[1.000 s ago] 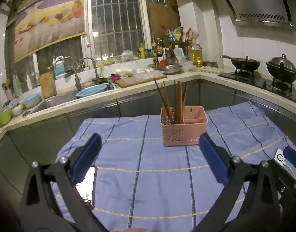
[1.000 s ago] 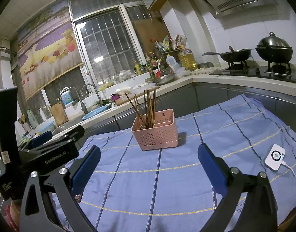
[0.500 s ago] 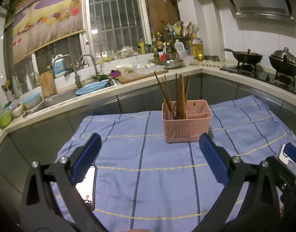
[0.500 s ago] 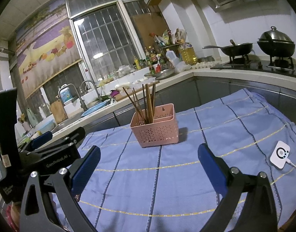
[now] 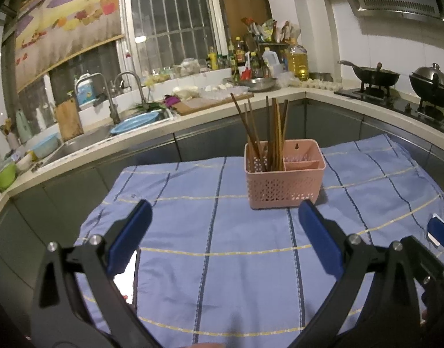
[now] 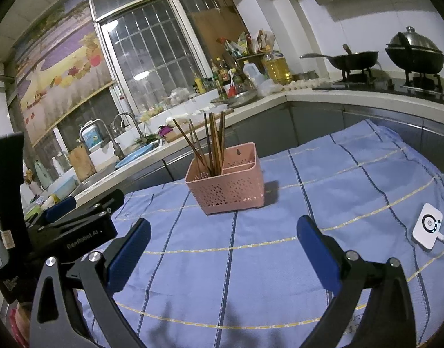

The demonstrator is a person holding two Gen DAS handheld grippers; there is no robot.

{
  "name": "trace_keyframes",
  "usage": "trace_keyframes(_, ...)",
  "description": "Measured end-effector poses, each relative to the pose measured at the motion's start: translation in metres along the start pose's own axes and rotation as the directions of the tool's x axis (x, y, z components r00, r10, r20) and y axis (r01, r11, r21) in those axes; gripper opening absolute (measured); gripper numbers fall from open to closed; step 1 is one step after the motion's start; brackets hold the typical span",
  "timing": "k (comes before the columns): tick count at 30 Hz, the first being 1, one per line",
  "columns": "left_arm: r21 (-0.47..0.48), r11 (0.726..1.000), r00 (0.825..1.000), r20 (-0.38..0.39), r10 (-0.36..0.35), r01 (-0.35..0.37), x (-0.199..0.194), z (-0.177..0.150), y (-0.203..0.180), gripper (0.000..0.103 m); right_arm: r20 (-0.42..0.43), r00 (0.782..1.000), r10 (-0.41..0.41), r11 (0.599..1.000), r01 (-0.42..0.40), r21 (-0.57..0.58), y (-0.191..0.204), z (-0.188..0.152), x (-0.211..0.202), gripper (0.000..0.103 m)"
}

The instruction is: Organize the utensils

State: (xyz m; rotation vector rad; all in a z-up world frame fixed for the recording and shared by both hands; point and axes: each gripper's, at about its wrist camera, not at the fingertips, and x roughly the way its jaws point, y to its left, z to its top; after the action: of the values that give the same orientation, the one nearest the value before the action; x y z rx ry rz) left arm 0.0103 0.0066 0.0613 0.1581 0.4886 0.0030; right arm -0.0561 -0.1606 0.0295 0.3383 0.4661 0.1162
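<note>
- The pink basket (image 5: pixel 284 181) stands upright on the blue checked cloth (image 5: pixel 222 261) that covers the surface, ahead of both claws and well apart from them.
- The chopsticks (image 5: pixel 268 133) all stand in the basket's left compartment, leaning at different angles; the smaller right compartments look empty from here.
- The left claw (image 5: pixel 223 239) hangs over the cloth with its 2 blue pads spread wide and nothing between them.
- The right claw (image 6: pixel 223 242) is likewise spread wide and empty, pointing at the basket from slightly to its right.
- No loose utensil shows on the cloth, so the sorting looks finished or nearly so; the step in hand is probably a last check or tidy.
- If the chopsticks need straightening, come in from above, close on the upper part of 1 bundle, and nudge gently so the light basket does not tip or slide.
- Steadying the basket wall with the other claw would help.
- Keep clear of the phone (image 5: pixel 126 284) lying under the left claw's left finger, and of the white controller (image 6: pixel 428 226) with its cable at the cloth's right edge.
</note>
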Motion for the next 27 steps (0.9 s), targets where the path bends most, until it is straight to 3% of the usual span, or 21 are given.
trace_keyframes(27,0.025,1.000,0.999,-0.035,0.009,-0.008,0.020,-0.004,-0.005,0.097,-0.047,0.999,0.008,0.999,-0.006,0.035,-0.016,-0.001,0.025,0.099)
